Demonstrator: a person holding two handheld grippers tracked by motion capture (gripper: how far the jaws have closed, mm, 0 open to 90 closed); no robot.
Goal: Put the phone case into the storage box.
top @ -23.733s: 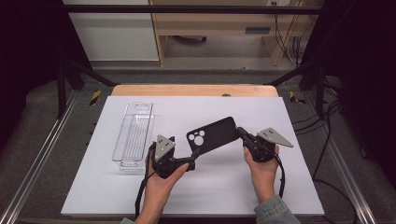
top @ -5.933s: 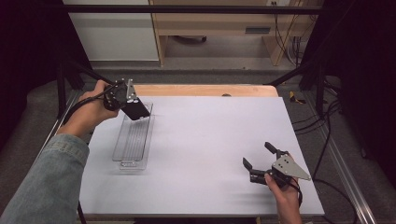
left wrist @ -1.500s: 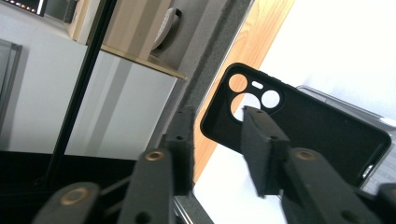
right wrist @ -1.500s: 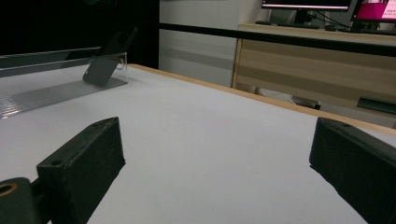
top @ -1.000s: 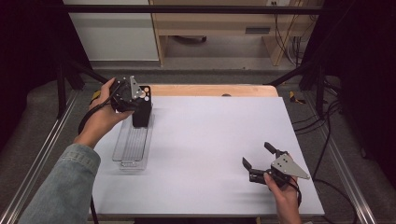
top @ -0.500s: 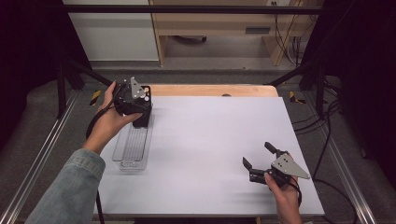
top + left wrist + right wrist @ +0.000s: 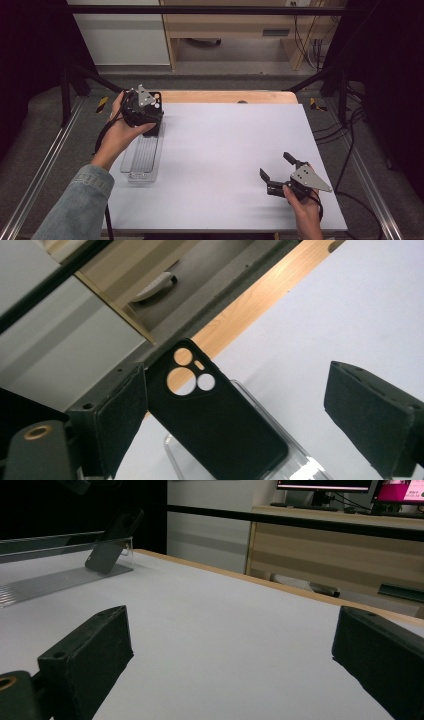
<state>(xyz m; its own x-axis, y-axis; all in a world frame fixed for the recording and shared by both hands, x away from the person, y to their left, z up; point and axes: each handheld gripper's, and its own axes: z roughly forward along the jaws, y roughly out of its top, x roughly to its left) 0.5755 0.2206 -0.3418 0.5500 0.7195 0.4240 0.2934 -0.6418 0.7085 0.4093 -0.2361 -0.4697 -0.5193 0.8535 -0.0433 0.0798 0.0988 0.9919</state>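
Leaning in the clear tray [image 7: 142, 159], the black phone case [image 7: 215, 415] stands tilted, lower end on the tray's ribbed floor, camera cutouts at the upper end. In the left gripper view it sits between the jaws, close against the left-hand pad, well clear of the right-hand one; whether it touches that near pad I cannot tell. Neither pad presses it.

Left gripper [image 7: 150, 111]: jaws apart, have just been opening, case standing loose between them. In the high view the gripper hangs over the far end of the tray, held by the person's left hand [image 7: 120, 135], denim sleeve behind it.

Tray runs lengthwise toward the person from under the left gripper, on the left part of the white table [image 7: 225, 150]. Wooden edge strip [image 7: 225, 96] just past the left gripper.

Right gripper [image 7: 274, 171]: jaws wide apart, nothing between them, low over the white table at the near right, held by the person's right hand [image 7: 302, 202]. Well apart from case and tray. In the right gripper view the case [image 7: 112, 540] shows far off to the upper left of the jaws, propped on the tray [image 7: 55, 582].
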